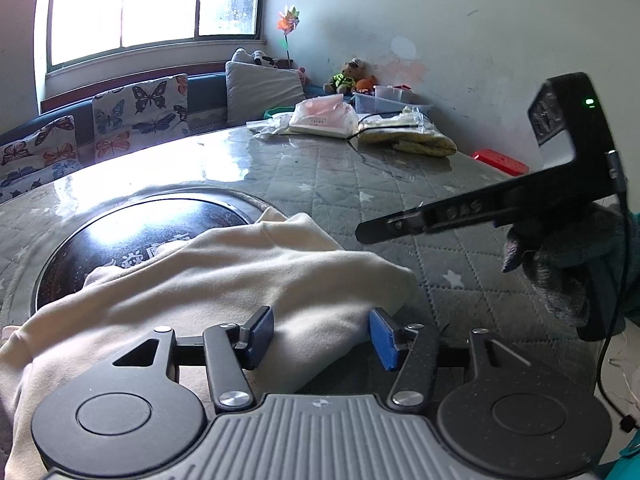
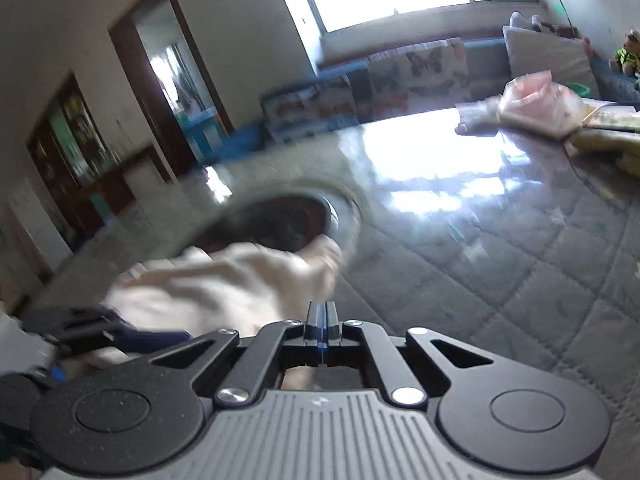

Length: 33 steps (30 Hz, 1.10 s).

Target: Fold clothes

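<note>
garment: a cream-coloured soft fabric garment (image 1: 224, 280) is lying bunched on the grey quilted star-print desk (image 1: 400, 200), partly covering the round black glossy inset plate (image 1: 132, 232).
left fingers: the left gripper (image 1: 322, 340) is being held wide open, blue pads either side of the garment's near right edge; fabric is lying between the fingers, and no pinch is being made.
right fingers: the right gripper (image 2: 322, 322) is pressed fully together, nothing being held; it is hovering above the desk, right of the garment, apart from it.
key relation: the garment is lying straight ahead of and under the left gripper, its long axis running from near left to far right in the left wrist view; from the right gripper it is lying ahead and to the left. The left one is judged nearer, already straddling the edge.
writing: pale characters are being shown on the black plate, too covered to be read; raised letters on the right gripper's side are not being made out.
blur: the right wrist view is smeared.
</note>
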Tool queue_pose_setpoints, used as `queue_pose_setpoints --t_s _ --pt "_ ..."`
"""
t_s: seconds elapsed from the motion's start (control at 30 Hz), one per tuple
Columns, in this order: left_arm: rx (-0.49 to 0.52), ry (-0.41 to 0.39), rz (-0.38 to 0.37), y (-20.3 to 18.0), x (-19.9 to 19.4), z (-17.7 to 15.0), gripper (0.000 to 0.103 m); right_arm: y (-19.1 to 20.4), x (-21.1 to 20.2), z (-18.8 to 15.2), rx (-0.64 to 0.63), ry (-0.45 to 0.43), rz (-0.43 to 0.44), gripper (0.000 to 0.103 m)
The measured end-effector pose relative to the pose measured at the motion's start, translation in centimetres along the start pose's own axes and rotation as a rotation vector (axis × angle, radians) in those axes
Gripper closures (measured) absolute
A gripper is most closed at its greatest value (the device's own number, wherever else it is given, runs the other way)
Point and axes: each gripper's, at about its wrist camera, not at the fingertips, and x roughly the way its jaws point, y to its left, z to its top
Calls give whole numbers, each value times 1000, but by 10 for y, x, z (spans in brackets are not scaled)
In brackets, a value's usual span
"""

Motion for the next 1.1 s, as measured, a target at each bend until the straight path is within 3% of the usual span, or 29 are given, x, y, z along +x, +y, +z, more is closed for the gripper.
queue_pose_setpoints --t_s 0.1,0.2,0.3,0.4,0.57,0.8,1.0,1.1 --pt "-5 -17 0 1 -5 2 47 19 -5 4 -67 -32 46 100" --pt "-19 -17 18 6 -7 1 46 32 6 1 -124 -1 75 99" --pt "-55 2 42 17 -13 -5 46 28 24 -11 -121 73 36 99" --pt "-105 12 59 32 -25 -14 46 22 21 -14 -106 66 37 99" --pt "-214 -36 106 60 -49 -16 46 38 18 5 -194 13 34 91" --pt "-345 -18 195 104 -58 -29 47 37 62 14 -212 82 -21 85" --pt "-354 -50 175 111 -66 -20 47 40 61 27 -194 60 -32 83" --pt "-364 -65 174 116 -59 -6 47 53 66 33 -232 56 -9 76"
